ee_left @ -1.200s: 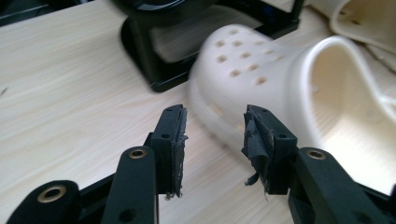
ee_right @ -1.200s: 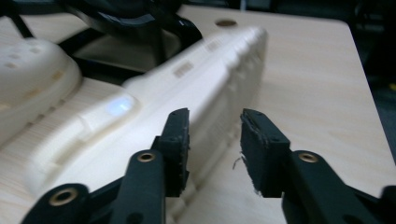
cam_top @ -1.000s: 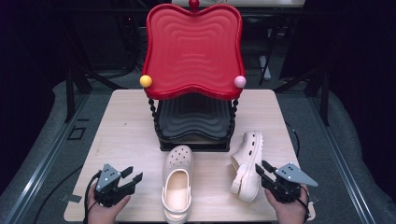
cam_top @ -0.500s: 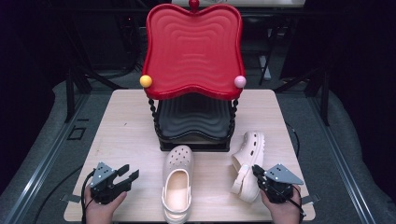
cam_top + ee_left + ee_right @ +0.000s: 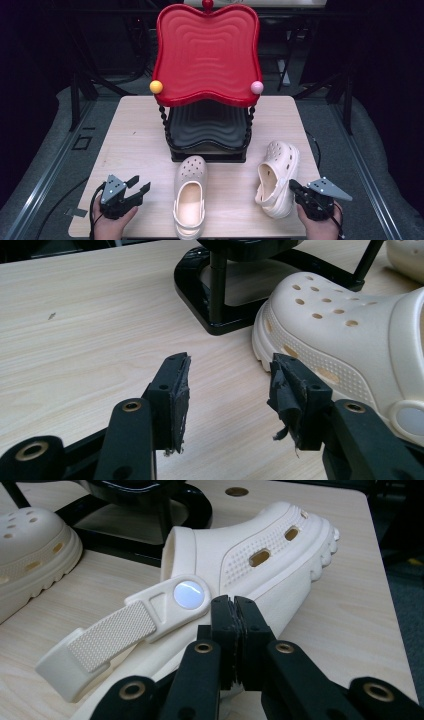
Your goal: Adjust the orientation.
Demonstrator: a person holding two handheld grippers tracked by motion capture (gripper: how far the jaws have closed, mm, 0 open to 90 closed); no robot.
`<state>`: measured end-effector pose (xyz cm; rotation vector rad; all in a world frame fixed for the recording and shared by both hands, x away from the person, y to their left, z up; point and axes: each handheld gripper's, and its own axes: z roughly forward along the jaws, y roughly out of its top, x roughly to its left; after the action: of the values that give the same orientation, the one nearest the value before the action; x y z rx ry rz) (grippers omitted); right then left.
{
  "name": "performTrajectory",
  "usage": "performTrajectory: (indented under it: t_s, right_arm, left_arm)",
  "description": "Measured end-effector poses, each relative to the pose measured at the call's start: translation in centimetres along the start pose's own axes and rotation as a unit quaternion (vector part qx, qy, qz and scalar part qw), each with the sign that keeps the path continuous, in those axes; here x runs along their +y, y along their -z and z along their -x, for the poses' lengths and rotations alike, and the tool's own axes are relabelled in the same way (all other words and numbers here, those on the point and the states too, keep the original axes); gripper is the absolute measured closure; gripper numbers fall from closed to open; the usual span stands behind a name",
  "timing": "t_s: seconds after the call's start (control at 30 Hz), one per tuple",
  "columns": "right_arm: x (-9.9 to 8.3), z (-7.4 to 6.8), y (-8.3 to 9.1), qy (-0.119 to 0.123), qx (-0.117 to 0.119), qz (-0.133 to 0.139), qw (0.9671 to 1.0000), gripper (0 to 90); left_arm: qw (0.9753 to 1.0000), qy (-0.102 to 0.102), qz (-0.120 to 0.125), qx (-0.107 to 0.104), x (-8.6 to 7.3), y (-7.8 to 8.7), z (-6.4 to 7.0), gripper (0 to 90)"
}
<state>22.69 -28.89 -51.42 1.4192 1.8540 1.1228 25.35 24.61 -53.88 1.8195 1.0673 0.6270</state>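
High view: two cream clogs lie on the wooden table [image 5: 130, 130] below a two-tier shelf [image 5: 207, 125] with a red top tray. The upright clog [image 5: 190, 197] sits at lower centre; the tipped clog [image 5: 276, 176] lies on its side at lower right. The left gripper [image 5: 136, 190] rests at lower left, apart from the upright clog. The right gripper [image 5: 295, 189] sits just beside the tipped clog's heel.

Left gripper view: jaws spread wide over bare table, the upright clog [image 5: 350, 335] at right of frame. A good grab would likely take its side wall, not the thick sole.

Right gripper view: the right gripper [image 5: 235, 605] has its jaws pressed together, nothing between them, just below the heel strap [image 5: 125, 630] and its rivet. Whether the tips touch the tipped clog [image 5: 260, 555] is unclear. They must open before biting strap or rim.
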Motion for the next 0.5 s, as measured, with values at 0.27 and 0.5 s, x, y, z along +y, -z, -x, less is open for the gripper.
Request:
performTrajectory:
  t_s: [0.27, 0.5]
  right_arm:
    - [-0.4, 1.2, 0.1, -0.025, -0.011, -0.008, 0.9996, 88.0]
    - [-0.9, 2.5, -0.1, -0.039, -0.029, -0.027, 0.9984, 89.0]
  left_arm:
    - [0.9999, 0.011, -0.006, 0.001, 0.0, 0.0, 0.0, 49.6]
    - [0.9998, 0.018, -0.008, 0.0, 0.0, 0.0, -0.1, 49.3]
